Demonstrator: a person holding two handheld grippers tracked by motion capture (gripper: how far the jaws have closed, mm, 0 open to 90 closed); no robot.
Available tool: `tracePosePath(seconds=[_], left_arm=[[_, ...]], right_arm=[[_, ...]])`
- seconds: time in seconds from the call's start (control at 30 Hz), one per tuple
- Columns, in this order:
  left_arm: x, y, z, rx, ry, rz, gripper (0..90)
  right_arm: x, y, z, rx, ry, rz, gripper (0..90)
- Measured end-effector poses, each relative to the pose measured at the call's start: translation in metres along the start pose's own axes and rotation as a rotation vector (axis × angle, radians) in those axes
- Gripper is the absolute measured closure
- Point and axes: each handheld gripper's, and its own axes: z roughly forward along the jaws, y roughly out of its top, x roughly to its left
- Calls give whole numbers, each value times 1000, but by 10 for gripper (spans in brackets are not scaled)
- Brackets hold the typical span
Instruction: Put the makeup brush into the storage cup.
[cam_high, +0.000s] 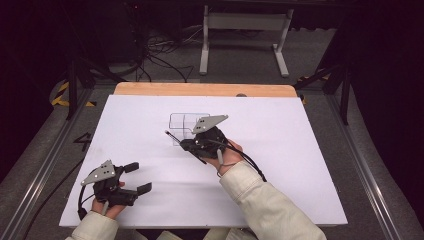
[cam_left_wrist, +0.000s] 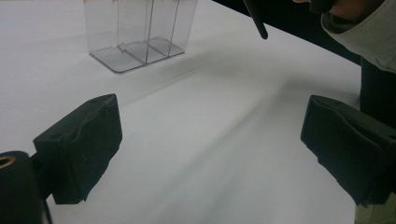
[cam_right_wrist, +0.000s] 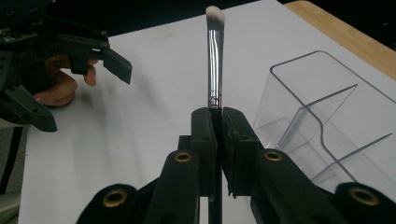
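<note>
A makeup brush (cam_right_wrist: 215, 60) with a silver ferrule and pale bristles stands between the jaws of my right gripper (cam_right_wrist: 218, 116), which is shut on its black handle. In the high view this gripper (cam_high: 187, 145) hovers at the table's middle, just in front of a clear plastic organizer (cam_high: 186, 121) with dividers, and the brush (cam_high: 172, 136) points left and away. My left gripper (cam_high: 138, 178) rests near the front left, open with nothing between its jaws. Its own view shows the gripper (cam_left_wrist: 210, 140) over bare white surface, with the organizer (cam_left_wrist: 140, 32) ahead and the brush's handle end (cam_left_wrist: 256, 21) above.
A white sheet (cam_high: 280, 165) covers the table, and a wooden edge (cam_high: 150, 89) shows at the back. The organizer (cam_right_wrist: 327, 126) lies close to the right of the held brush. Cables and a metal stand (cam_high: 245, 35) sit on the floor beyond.
</note>
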Motion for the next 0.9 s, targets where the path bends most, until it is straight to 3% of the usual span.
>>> tracePosePath(seconds=[0.23, 0.3, 0.9], left_arm=[[0, 0, 0, 0, 1, 7, 62], [0, 0, 0, 0, 3, 10, 61], [-1, 0, 0, -3, 1, 16, 61]], right_arm=[[-1, 0, -8, -67, 8, 18, 839], [-2, -1, -12, -108, 9, 22, 839], [-12, -7, -28, -287, -16, 41, 839]])
